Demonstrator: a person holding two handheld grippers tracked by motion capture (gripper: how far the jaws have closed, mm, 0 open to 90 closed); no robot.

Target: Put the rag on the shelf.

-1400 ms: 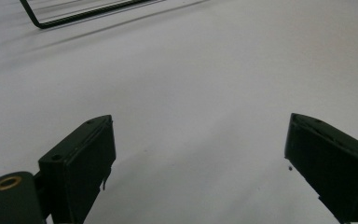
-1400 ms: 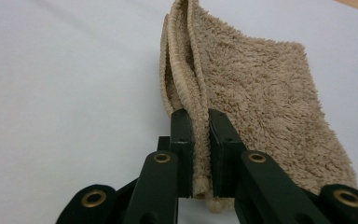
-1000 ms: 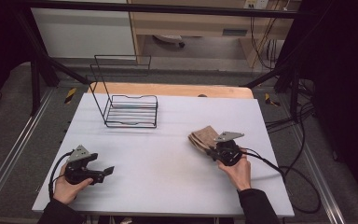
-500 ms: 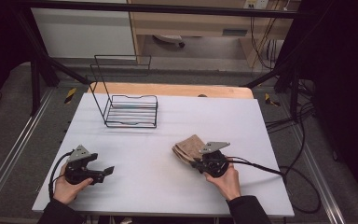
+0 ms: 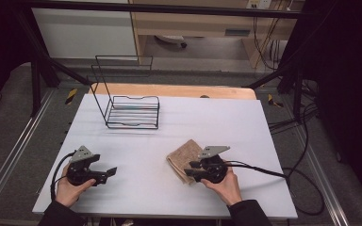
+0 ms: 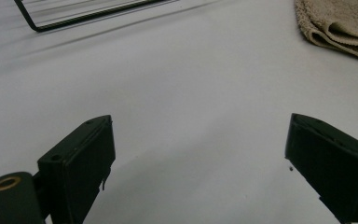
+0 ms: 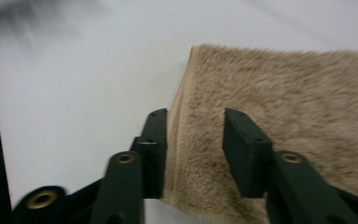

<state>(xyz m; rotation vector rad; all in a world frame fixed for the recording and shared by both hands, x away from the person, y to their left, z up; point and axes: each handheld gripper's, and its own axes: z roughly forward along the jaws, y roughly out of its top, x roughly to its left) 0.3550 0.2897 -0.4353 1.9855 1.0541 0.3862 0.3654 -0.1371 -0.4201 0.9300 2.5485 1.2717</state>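
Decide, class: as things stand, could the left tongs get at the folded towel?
Probably yes. The left tongs stand open, and bare table lies between them and the towel; the right tongs already straddle its near edge, which may crowd that side.

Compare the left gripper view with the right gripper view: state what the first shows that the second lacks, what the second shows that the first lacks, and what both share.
Left gripper view: a corner of the black wire rack, and the left gripper with jaws wide apart over bare table.

Right gripper view: the right gripper with its jaws astride the folded edge of the towel.

Both: the tan towel and the white table.
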